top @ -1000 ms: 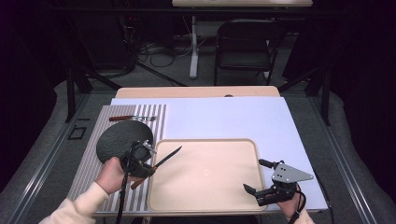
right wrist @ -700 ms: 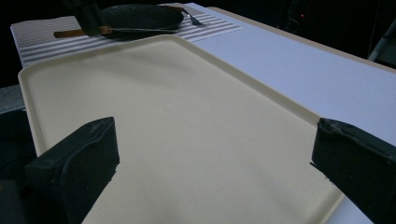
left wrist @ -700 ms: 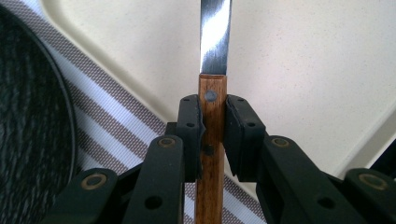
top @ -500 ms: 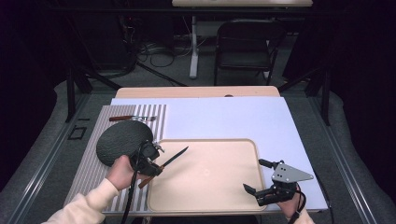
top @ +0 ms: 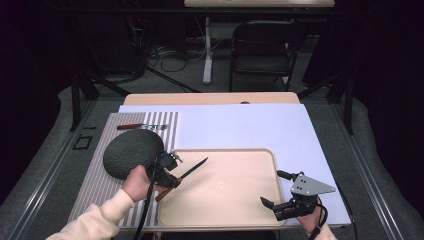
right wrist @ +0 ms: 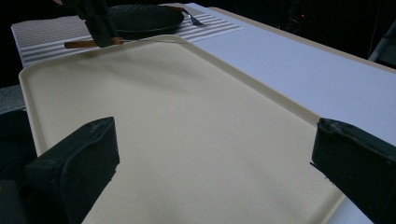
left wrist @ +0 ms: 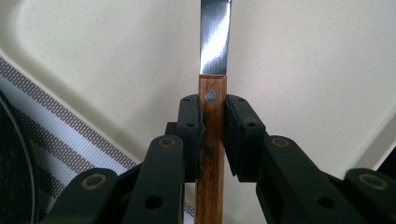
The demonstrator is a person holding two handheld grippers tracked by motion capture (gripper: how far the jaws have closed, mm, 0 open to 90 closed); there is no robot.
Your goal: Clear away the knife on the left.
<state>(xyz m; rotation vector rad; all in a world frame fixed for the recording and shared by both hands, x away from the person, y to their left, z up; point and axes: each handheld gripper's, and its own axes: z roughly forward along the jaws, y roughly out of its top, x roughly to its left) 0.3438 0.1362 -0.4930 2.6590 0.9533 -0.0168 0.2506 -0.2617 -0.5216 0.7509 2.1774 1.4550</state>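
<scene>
From the high view the left gripper (top: 172,172) sits at the tray's left edge, clamped on a knife (top: 186,173) whose dark blade slants out over the cream tray (top: 225,200) toward its far left part, the wooden handle trailing back over the striped mat (top: 92,180); how the jaws meet the handle is too small to read there. The left gripper view settles it — both black pads press the wooden handle just below its rivet, and the steel blade (left wrist: 215,37) runs up and away above the tray's speckled floor, with the tray's rounded corner and a strip of the mat at the lower left of that view.

The right gripper (top: 280,192) rests at the tray's near right corner, its grey plate on top; in the right gripper view its jaws stand wide apart with only bare tray between them. That same view looks across the tray to the far side — the left gripper, the handle, a dark round plate (right wrist: 140,18) and a fork (right wrist: 194,19) behind it on the mat; the high view places the plate at the tray's far left corner and the fork (top: 142,127) near the mat's far edge.
</scene>
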